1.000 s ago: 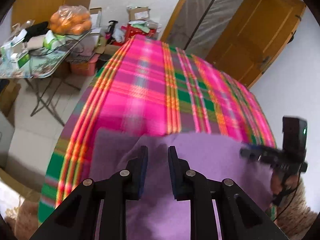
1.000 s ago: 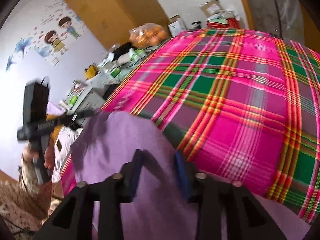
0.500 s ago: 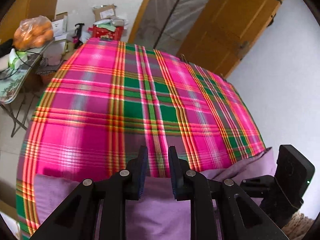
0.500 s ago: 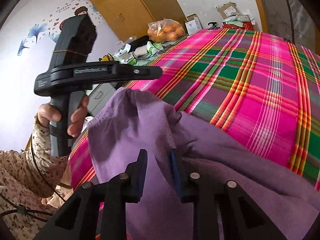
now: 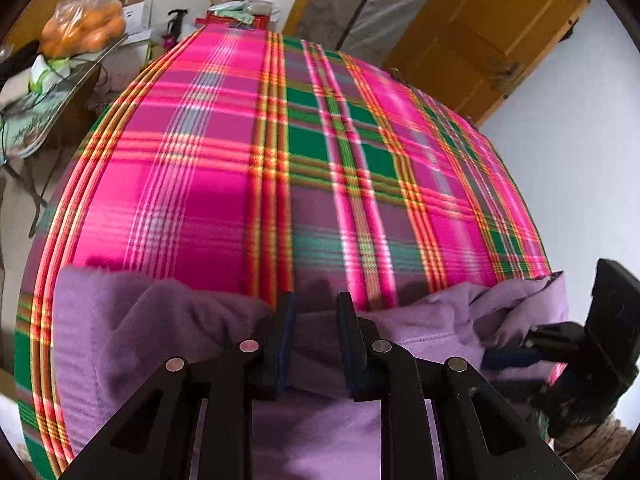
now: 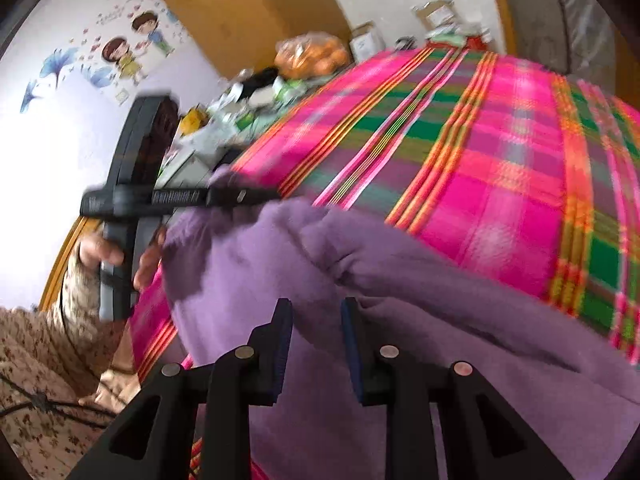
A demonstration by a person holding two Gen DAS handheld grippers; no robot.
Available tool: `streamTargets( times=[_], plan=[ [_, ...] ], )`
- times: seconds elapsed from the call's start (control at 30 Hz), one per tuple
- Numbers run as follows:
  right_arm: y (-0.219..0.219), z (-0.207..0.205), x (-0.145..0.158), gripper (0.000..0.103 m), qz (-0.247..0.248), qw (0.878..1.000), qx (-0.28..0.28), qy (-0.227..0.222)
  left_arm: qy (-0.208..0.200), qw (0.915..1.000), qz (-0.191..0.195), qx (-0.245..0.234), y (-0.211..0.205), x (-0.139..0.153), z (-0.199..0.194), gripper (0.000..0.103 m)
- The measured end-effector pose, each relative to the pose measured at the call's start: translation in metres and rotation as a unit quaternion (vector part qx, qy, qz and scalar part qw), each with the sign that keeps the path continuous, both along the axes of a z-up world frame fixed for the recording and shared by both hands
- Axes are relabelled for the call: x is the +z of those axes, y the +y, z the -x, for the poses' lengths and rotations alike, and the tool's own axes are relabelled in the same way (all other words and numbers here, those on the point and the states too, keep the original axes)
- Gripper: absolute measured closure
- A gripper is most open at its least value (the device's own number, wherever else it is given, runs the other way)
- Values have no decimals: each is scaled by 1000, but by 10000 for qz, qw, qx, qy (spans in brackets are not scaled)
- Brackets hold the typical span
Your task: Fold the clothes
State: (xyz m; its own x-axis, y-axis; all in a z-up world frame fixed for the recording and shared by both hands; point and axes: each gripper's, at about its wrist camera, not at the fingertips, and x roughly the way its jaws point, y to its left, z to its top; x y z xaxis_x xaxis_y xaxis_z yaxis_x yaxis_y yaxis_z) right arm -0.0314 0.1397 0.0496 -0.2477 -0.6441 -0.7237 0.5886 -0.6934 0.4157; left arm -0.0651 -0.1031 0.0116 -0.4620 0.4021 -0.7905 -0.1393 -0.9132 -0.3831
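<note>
Garment [image 5: 328, 432], purple fleece, lies at 6 o'clock on plaid bedspread [image 5: 224, 184]; we see left gripper [image 5: 314, 312] and right gripper [image 6: 316, 316] each clamping its fabric.

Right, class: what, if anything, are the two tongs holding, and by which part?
The left tongs and right tongs each appear to pinch the purple fleece garment along its bunched edge, towards opposite ends.

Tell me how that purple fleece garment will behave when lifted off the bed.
The purple fleece garment looks floppy: it lies bunched in soft folds on the plaid bedspread. It will probably drape and sag. Its fuzzy surface suggests it won't slip easily.
</note>
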Motion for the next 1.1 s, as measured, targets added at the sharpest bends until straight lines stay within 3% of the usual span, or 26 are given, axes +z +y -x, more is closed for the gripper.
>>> streamTargets(
  times=[0.1,0.2,0.37,0.67,0.87,1.0,1.1],
  plan=[
    [9,15,-1,67,383,9988,-211,-217,-52,10000,-35,66,-5,-5,-3,82],
    [7,31,-10,66,501,9968,-348,-526,-96,9999,-67,122,-9,-9,-7,82],
    [-7,44,-29,64,977,9868,57,-1293,-91,9999,-88,111,-11,-9,-12,82],
    [-17,24,-37,65,855,9838,422,-1516,-79,9999,-100,43,-14,-8,-12,82],
    [-26,30,-33,62,820,9858,448,-1398,-60,9999,-100,38,-14,-9,-14,82],
    [-32,25,-20,61,824,9931,281,-781,-68,9999,-106,55,-15,-9,-13,82],
    [-25,25,-18,61,727,9956,-28,-587,-55,9999,-123,47,-15,-10,-14,82]
  ],
)
